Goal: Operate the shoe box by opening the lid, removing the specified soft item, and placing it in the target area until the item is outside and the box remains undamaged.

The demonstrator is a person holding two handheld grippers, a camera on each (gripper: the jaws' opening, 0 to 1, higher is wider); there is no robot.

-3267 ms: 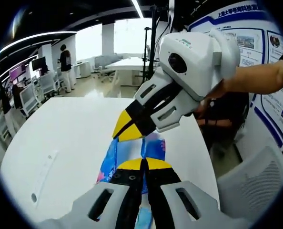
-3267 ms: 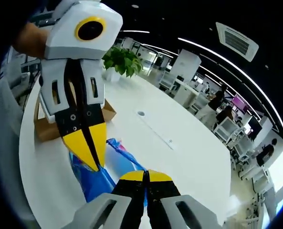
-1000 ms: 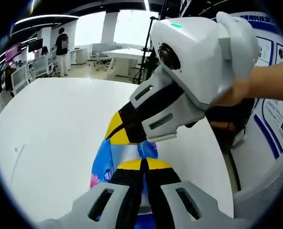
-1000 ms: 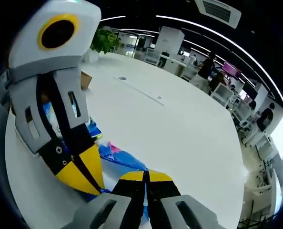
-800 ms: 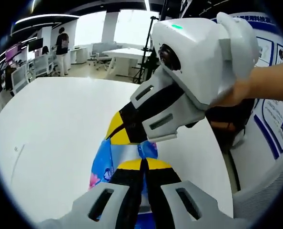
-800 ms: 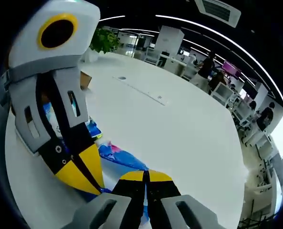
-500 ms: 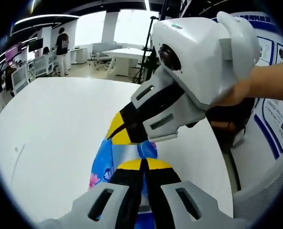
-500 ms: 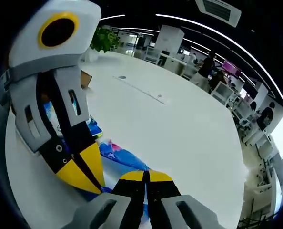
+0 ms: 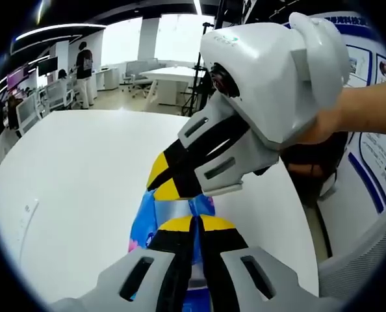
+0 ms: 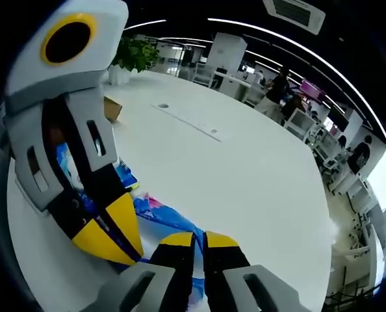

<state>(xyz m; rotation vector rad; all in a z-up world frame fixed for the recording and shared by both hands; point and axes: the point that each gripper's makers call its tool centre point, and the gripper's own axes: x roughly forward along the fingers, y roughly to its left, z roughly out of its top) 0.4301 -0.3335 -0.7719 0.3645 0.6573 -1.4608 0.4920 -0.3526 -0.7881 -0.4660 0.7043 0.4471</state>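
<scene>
The soft item is a blue printed cloth [image 9: 145, 220] held just above the white table [image 9: 69, 182]. In the left gripper view my left gripper [image 9: 194, 224] is shut on its near end. My right gripper [image 9: 162, 182] reaches in from the right, yellow tips against the cloth just beyond. In the right gripper view my right gripper [image 10: 199, 240] holds the cloth [image 10: 166, 218] with a narrow gap between its jaws, and the left gripper [image 10: 108, 240] pinches it from the left. The brown shoe box [image 10: 113, 107] sits far back on the table [image 10: 245, 175], mostly hidden behind the left gripper.
A potted plant [image 10: 138, 52] stands beyond the box. A cable slot [image 10: 193, 122] runs across the tabletop. A grey mesh chair [image 9: 368, 260] is past the table's right edge. People and desks [image 10: 290, 104] are far off.
A narrow gap has appeared between the right gripper's jaws. Both views shifted slightly; the cloth stays held between the two grippers.
</scene>
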